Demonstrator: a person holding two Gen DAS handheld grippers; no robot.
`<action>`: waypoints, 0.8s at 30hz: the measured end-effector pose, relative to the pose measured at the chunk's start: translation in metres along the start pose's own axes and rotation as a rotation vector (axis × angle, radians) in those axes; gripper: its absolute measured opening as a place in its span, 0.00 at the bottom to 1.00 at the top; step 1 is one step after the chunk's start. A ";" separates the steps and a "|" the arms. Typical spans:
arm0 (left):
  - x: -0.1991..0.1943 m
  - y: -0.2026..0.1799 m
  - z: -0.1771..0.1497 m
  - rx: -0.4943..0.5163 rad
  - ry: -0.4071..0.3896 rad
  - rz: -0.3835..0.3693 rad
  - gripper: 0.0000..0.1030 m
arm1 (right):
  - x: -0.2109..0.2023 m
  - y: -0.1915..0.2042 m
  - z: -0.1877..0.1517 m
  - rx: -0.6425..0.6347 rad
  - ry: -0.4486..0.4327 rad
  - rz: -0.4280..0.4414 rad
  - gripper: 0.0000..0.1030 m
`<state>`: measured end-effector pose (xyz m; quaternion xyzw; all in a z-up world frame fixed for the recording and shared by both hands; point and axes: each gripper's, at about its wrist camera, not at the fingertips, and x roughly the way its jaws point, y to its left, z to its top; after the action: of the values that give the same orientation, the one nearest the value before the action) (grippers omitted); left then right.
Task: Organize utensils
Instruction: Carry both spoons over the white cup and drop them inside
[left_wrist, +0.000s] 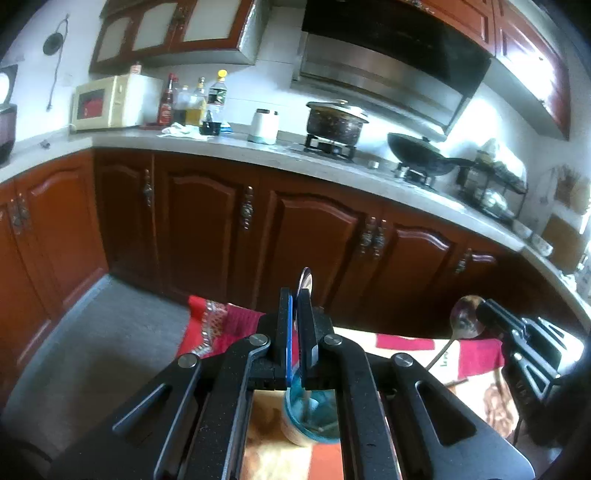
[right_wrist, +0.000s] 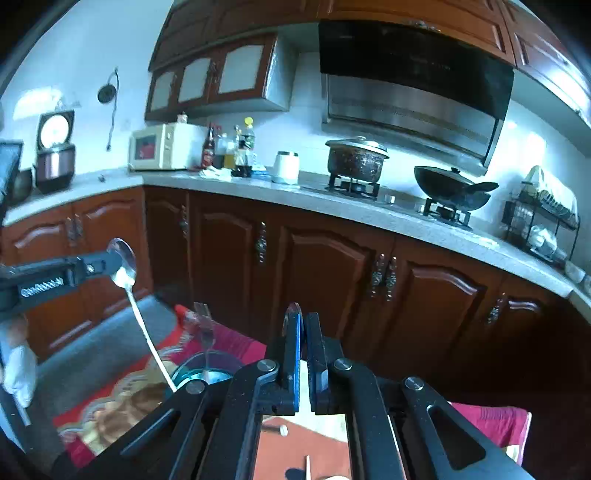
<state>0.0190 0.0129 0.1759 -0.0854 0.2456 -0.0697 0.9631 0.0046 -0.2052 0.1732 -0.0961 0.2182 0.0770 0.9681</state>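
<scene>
Left gripper (left_wrist: 295, 306) clamped on a spoon (right_wrist: 125, 264) by its bowl, handle hanging down to the blue glass jar (left_wrist: 314, 417) on the patterned cloth (left_wrist: 221, 325); right gripper (right_wrist: 304, 325) likewise closed on a second spoon (left_wrist: 466, 317); beyond, brown cabinets (left_wrist: 207, 218), then the countertop (left_wrist: 229, 147) carrying a pot (left_wrist: 336, 120).

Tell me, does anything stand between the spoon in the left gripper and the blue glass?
Nothing visible does. The left gripper holds the spoon by its bowl, and the handle hangs down to the rim of the blue glass. A fork already stands inside.
</scene>
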 end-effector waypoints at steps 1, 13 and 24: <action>0.003 0.002 0.000 0.001 -0.002 0.009 0.01 | 0.006 0.002 -0.001 0.000 0.004 -0.009 0.02; 0.045 0.002 -0.020 0.096 0.012 0.106 0.01 | 0.070 0.031 -0.026 -0.068 0.079 -0.082 0.02; 0.077 -0.010 -0.056 0.116 0.125 0.100 0.01 | 0.101 0.039 -0.044 -0.105 0.214 0.023 0.02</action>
<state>0.0578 -0.0173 0.0936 -0.0124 0.3049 -0.0410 0.9514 0.0694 -0.1658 0.0844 -0.1517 0.3170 0.0885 0.9320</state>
